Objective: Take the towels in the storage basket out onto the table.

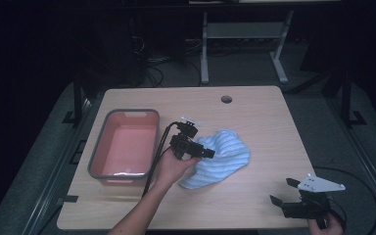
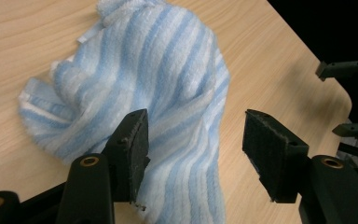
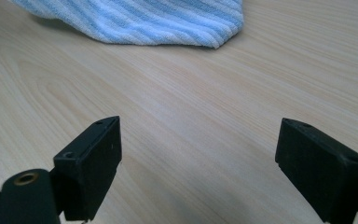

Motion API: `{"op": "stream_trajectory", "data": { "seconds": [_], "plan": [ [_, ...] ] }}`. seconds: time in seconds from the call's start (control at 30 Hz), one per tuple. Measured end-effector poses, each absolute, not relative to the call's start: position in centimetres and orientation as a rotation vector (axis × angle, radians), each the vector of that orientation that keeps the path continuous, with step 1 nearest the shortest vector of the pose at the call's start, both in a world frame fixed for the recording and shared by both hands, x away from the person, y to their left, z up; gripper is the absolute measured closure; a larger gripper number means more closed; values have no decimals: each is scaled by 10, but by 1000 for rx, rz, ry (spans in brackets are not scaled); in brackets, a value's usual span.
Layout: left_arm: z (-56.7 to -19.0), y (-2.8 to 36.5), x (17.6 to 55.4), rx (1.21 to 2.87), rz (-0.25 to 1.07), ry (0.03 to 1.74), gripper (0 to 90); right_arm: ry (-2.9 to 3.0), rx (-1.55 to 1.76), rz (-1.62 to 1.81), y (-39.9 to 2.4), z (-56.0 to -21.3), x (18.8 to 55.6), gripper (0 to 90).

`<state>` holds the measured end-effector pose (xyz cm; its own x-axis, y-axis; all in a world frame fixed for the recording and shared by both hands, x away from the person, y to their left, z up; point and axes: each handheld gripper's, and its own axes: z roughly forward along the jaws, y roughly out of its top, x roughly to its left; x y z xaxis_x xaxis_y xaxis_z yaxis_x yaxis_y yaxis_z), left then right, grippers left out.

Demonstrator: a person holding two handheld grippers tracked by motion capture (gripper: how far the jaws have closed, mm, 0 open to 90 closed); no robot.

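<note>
L gripper point(image 2: 193, 140) open—over towel point(image 2: 158, 84), probably clear.

The striped towel point(image 3: 135, 21) is cut off by the right gripper view's top edge.

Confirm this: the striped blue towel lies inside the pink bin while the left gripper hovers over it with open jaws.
Not quite. The striped blue towel lies crumpled on the table, beside the pink bin, as the high view shows. The rest holds: the left gripper is over it, jaws open.
</note>
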<state>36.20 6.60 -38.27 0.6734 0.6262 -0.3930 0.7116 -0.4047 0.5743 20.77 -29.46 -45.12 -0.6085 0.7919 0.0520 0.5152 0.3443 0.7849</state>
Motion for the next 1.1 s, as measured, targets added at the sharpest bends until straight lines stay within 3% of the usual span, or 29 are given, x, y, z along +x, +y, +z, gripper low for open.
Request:
{"op": "stream_trajectory", "data": {
  "seconds": [1.1],
  "plan": [
    [-389, 80, 323, 2144, -126, 944, 374, 2270, 1167, 1134, -296, -452, 208, 140]
  ]
}}
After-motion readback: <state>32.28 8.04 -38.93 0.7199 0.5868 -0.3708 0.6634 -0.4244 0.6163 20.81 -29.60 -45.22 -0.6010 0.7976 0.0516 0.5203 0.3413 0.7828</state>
